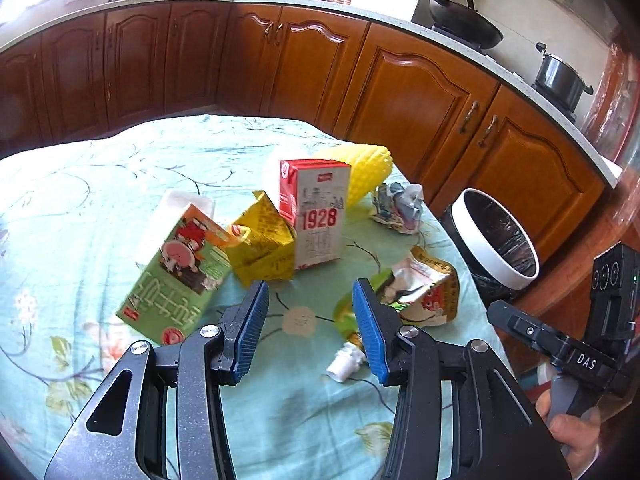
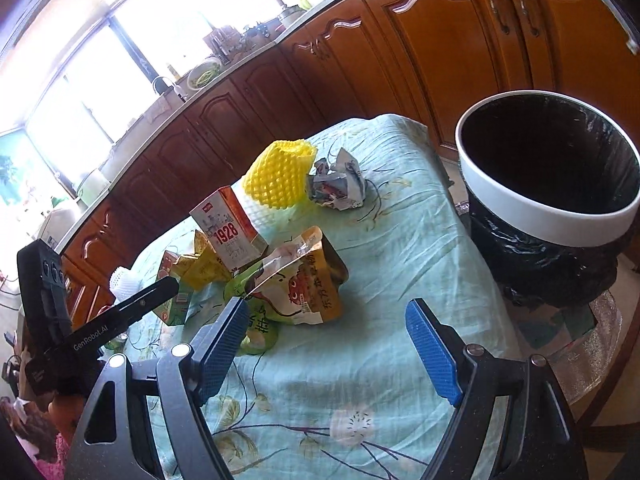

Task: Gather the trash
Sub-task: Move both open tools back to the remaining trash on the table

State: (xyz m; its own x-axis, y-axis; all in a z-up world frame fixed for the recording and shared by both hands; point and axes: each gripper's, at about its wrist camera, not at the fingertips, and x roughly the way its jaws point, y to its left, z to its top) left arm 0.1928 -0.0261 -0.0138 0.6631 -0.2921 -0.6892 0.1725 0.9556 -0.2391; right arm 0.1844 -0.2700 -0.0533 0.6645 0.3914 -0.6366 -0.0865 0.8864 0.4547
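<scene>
Hovering over a cloth-covered bench (image 1: 120,184), the left gripper (image 1: 310,322) has its blue fingers (image 1: 250,328) partly apart with nothing between them; the right gripper (image 2: 326,350) stands with its fingers (image 2: 434,354) wide apart, also empty.

Counting the trash near to far: one torn snack pouch (image 1: 426,292), gold and white with a red cartoon face, lies just past the left gripper's tips, beside a green spouted pouch (image 1: 346,316) with a white cap. One green and orange carton (image 1: 180,276) leans tilted at the left. One crumpled yellow wrapper (image 1: 262,240) sits between it and one upright red and white carton (image 1: 318,212) printed "1928". Behind that lie one yellow foam net sleeve (image 1: 366,172) and one crumpled ball of printed paper (image 1: 396,208). One white foam net (image 2: 122,282) shows at the left of the right wrist view.

One bin (image 2: 548,216), white-rimmed with a black liner, stands off the bench's right edge, its mouth empty and dark.

A pale green floral cloth covers the bench. Beyond it runs a row of brown wooden cabinets (image 1: 420,92) under a light countertop carrying one black wok (image 1: 466,24) and one steel pot (image 1: 560,76); bright windows fill the far side.
</scene>
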